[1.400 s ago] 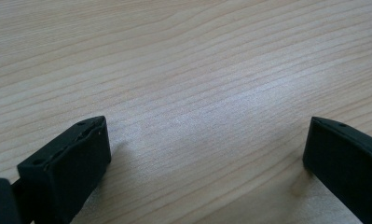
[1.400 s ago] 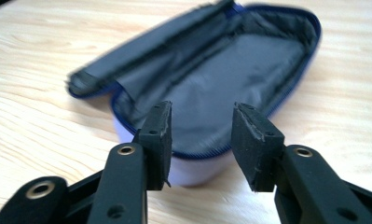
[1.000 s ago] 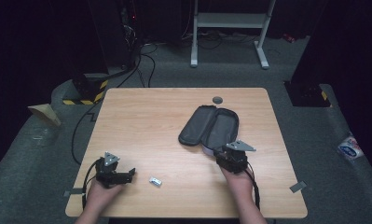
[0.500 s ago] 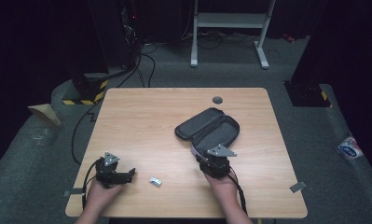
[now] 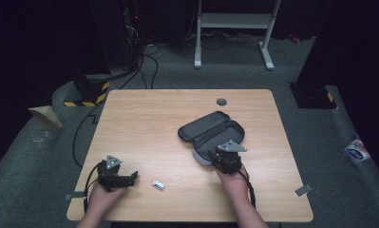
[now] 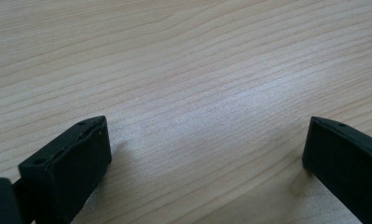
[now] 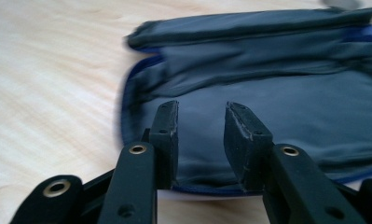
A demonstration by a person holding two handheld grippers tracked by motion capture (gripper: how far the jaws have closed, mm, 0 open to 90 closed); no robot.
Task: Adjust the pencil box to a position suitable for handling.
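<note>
An open dark grey zip case (image 5: 211,130) lies right of the table's middle, its lining facing up. My right gripper (image 5: 221,156) is at the case's near end. In the right gripper view its jaws (image 7: 201,109) have just been closing and now stand narrow, pinching the blue-edged near rim of the case (image 7: 291,98). My left gripper (image 5: 132,176) rests low at the front left, pointing right. Its jaws (image 6: 207,144) stand wide apart over bare wood with nothing between them. A small white item (image 5: 158,185) lies just right of it.
The wooden table (image 5: 154,118) has a round grey grommet (image 5: 221,101) near its far edge. Cables and a yellow-black striped block (image 5: 90,97) lie on the floor at the back left. A white stand (image 5: 232,28) is behind the table.
My right gripper has moved left, and the case's near end has swung left with it, so the case lies more across the table. The left gripper has stayed put.
</note>
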